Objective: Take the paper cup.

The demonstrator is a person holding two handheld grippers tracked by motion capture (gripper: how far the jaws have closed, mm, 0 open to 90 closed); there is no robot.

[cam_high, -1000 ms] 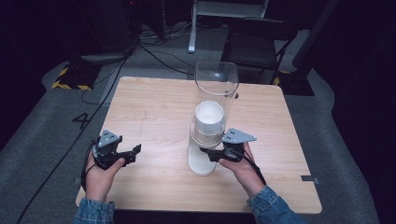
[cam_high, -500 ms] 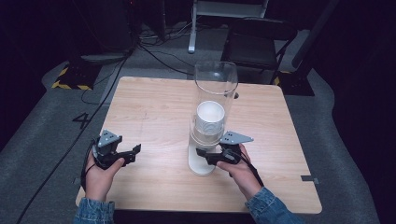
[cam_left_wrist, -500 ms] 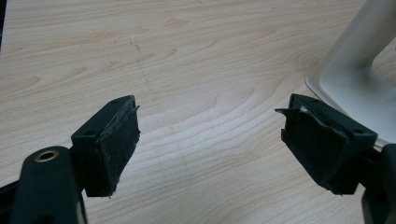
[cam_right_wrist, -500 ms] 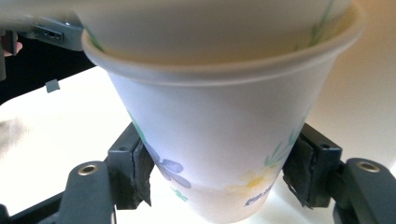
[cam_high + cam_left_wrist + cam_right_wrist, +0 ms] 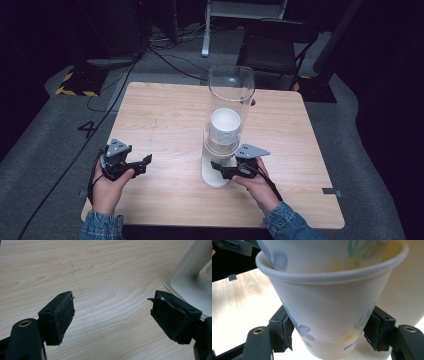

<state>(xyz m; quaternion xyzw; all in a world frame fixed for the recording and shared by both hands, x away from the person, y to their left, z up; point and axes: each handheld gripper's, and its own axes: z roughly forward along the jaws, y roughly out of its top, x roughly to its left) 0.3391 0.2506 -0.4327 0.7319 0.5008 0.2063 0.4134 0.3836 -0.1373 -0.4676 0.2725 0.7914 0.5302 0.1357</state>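
Note:
A clear tube dispenser [image 5: 231, 90] stands mid-table on a white base [image 5: 212, 176], with white paper cups [image 5: 225, 127] stacked inside. My right gripper [image 5: 221, 168] reaches in under the tube from the right. In the right gripper view it [image 5: 329, 337] is shut on the lowest flower-printed cup [image 5: 324, 307], and its pads [image 5: 288, 332] press both sides near the cup's bottom. Another cup [image 5: 317, 252] is nested inside that one. My left gripper [image 5: 146, 163] rests low at the table's left front. Its jaws [image 5: 112, 315] stand open over bare wood, and the white base [image 5: 190, 282] lies to their right.
The wooden table [image 5: 165, 115] has free surface on the left and at the back. A black chair [image 5: 280, 45] and cables [image 5: 165, 55] lie on the floor beyond the far edge. Dark floor surrounds the table.
The right gripper has shifted slightly at the foot of the dispenser, still on the lowest cup. The left hand has stayed where it was.

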